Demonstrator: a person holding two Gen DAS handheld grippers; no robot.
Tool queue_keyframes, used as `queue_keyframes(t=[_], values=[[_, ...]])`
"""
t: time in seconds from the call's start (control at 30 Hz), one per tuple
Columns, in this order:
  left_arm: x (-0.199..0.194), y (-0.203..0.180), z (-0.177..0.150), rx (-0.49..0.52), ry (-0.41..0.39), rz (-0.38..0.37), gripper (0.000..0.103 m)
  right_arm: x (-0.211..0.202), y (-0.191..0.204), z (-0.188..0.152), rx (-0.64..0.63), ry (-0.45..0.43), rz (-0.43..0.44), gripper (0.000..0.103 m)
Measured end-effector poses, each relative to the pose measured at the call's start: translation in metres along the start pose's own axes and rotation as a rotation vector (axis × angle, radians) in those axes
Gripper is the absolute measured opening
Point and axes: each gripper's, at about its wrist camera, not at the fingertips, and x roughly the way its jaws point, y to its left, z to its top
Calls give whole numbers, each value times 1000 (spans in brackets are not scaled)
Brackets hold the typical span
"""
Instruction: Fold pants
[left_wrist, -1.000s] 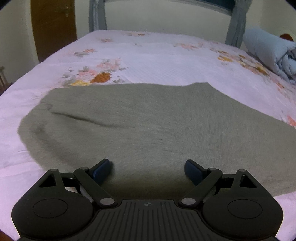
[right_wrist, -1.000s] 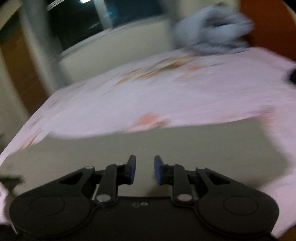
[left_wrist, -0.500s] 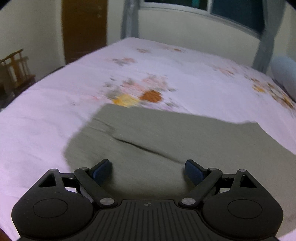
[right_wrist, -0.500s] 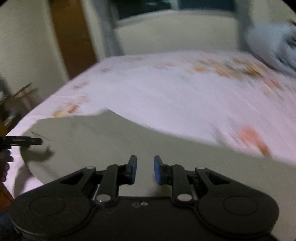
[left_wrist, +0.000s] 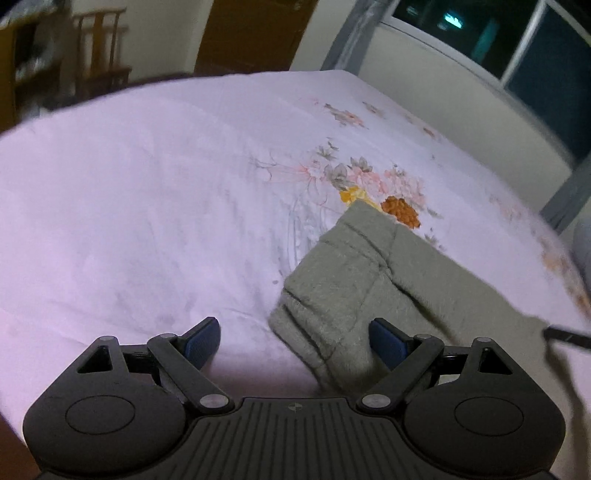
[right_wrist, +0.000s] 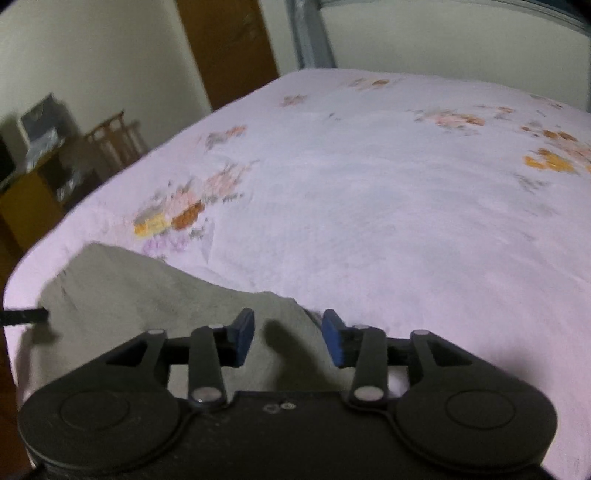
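Both tongs gape over fuzzy olive pants (left_wrist: 369, 280).

The pants (left_wrist: 373, 280) run out of sight beneath the body of the left tongs (left_wrist: 291, 341), and their far stretch blurs toward the right edge of that view — only a thin dark bar (left_wrist: 567, 335) of something shows there, too cropped to name. In the right wrist view the pants (right_wrist: 147, 291) pass under the right tongs (right_wrist: 288, 336), their lower part hidden. Left of these tongs, the furniture (right_wrist: 48, 155) beyond the bed (right_wrist: 369, 184) is smeared — its contents unreadable.
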Motion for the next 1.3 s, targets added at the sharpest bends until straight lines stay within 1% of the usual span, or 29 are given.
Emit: queue_keyframes(t=[0.03, 0.07, 0.1, 0.13, 0.17, 0.23, 0.3, 0.37, 0.4, 0.5, 0.53, 0.57, 0.6, 0.63, 0.67, 0.77, 0.8, 0.83, 0.87, 0.9, 0.93, 1.0, 1.03, 1.07, 1.1, 1.13, 1.2, 1.27, 1.3], values=[[2, -1, 0, -9, -1, -8, 88, 8, 0, 2, -22, 17, -10, 46], [5, -3, -1, -9, -2, -17, 88, 12, 1, 2, -38, 34, 4, 45], [8, -7, 0, 3, -1, -27, 88, 15, 1, 4, -46, 44, 37, 39], [10, -12, 0, 17, 1, -40, 86, 15, 3, 5, -66, 44, 29, 13], [12, -17, 1, 33, 1, -61, 68, 17, 6, 6, -95, 61, 13, 0], [13, -28, 6, 60, -21, -37, 64, 21, 12, 13, -128, 67, -15, 0], [15, -32, 10, 51, -29, -22, 62, 20, 14, 16, -144, 49, -51, 0], [18, -30, 7, 65, -29, -10, 60, 22, 12, 11, -104, 33, -88, 0], [22, -30, 4, 89, -24, 7, 60, 30, 11, 4, -97, 48, -101, 0], [21, -16, 0, 44, -16, -30, 60, 37, 6, -6, -46, 57, -97, 0], [16, -11, 3, 28, -19, -40, 60, 31, -1, -1, -2, 45, -90, 4], [9, -6, 4, 19, -27, -44, 60, 21, -5, 2, 31, 8, -110, 10], [2, -4, 5, 34, -34, -46, 61, 3, -9, 5, 56, -63, -160, 10], [-3, -7, 4, 47, -47, -40, 60, -12, -11, 6, 75, -110, -147, 8], [-10, -13, 3, 61, -66, -31, 60, -22, -12, 5, 106, -125, -90, 8], [-25, -41, -2, 133, -133, -6, 61, -19, 6, -4, 93, -96, -1, 8], [-22, -49, -1, 159, -138, 33, 61, -4, 10, -11, 89, -38, 17, 6], [-14, -58, 0, 202, -120, 87, 69, 14, 10, -20, 88, 39, -24, 7], [-5, -61, -1, 245, -93, 127, 78, 19, 3, -26, 113, 41, -28, 6], [8, -60, -2, 277, -56, 159, 79, 15, -10, -28, 209, 19, -5, 6], [15, -52, -3, 263, -22, 152, 81, 5, -17, -28, 266, 5, -34, 6], [8, -38, 2, 185, -20, 120, 82, -32, -20, -31, 273, -80, -122, 19], [0, -38, 3, 184, -45, 132, 82, -61, -24, -39, 283, -144, -122, 36], [-10, -41, 2, 199, -76, 147, 82, -88, -29, -49, 298, -200, -114, 60], [-17, -44, 0, 202, -94, 145, 82, -121, -34, -63, 306, -269, -127, 73], [-26, -48, -3, 196, -113, 123, 82, -155, -40, -83, 312, -335, -169, 84], [-42, -61, -11, 194, -135, 49, 84, -206, -58, -118, 368, -385, -225, 86], [-54, -81, -25, 201, -148, -2, 95, -256, -80, -166, 480, -440, -300, 94], [-60, -94, -35, 207, -159, -38, 96, -283, -92, -195, 560, -469, -347, 94]])
